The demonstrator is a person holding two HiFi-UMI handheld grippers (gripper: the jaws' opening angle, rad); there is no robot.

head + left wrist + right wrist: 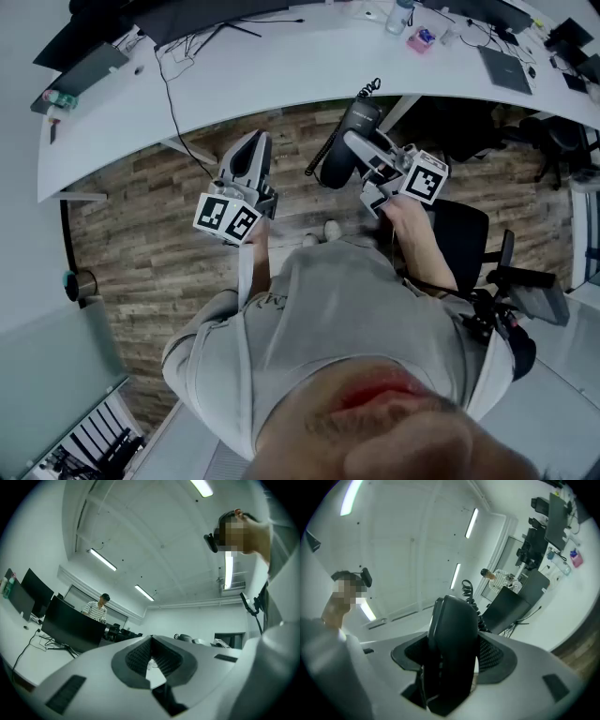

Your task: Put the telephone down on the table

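A black telephone handset with a coiled cord is held over the wooden floor, just in front of the white curved table. My right gripper is shut on it. In the right gripper view the telephone handset stands upright between the jaws of the right gripper and fills the gap. My left gripper hangs to the left of it, pointing at the table edge. In the left gripper view the left gripper is shut, pads meeting, with nothing in it.
On the table lie black cables, a pink item, a bottle and a laptop. A black office chair stands at my right. In the left gripper view, a person in a striped shirt sits behind a monitor.
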